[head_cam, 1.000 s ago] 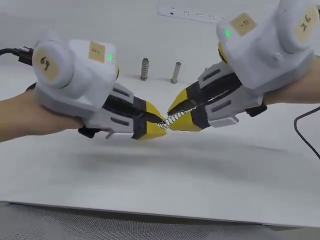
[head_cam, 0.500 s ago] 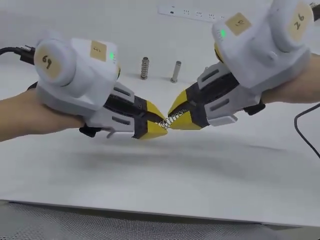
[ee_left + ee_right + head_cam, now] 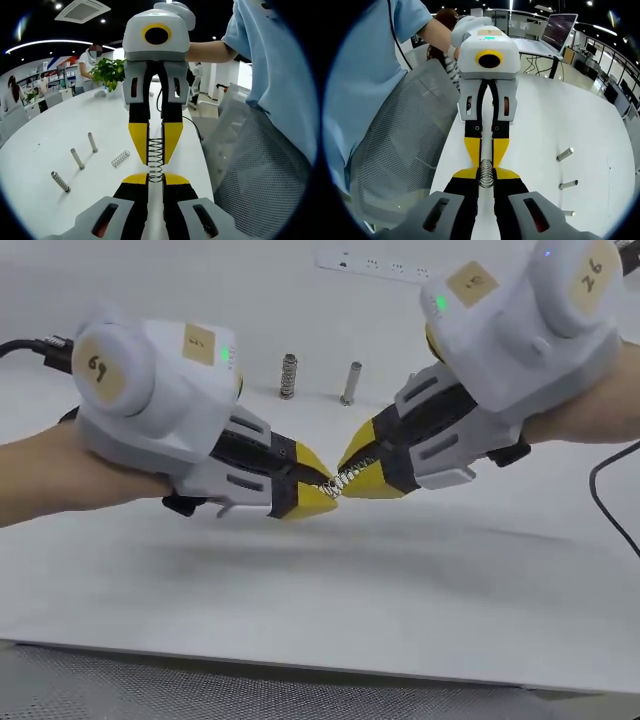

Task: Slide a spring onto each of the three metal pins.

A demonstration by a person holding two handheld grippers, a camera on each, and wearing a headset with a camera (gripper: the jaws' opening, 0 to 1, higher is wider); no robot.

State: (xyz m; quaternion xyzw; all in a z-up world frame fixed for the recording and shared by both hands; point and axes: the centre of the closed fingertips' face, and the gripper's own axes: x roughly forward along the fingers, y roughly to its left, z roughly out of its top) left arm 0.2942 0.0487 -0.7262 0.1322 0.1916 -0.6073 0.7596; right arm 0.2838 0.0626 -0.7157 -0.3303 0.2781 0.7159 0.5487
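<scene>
Both tools meet tip to tip above the table [image 3: 300, 590]. The left hand-held gripper [image 3: 312, 492] and the right hand-held gripper [image 3: 352, 462] share one spring [image 3: 340, 478], which is stretched in the air between them. Each has its jaws drawn in narrow on one end of it. The yellow tips cover the end coils, so how deep the spring sits in either grip is hard to make out.

Further back on the table stands a pin with a spring [image 3: 289, 377] already on it, with a bare pin [image 3: 352, 384] just beside it. The right hand-held gripper's white body blocks the table past that.

The left gripper view gives the whole row. The far pin [image 3: 92, 142] is bare too, and a loose spring [image 3: 120, 158] lies near it on the table.
</scene>
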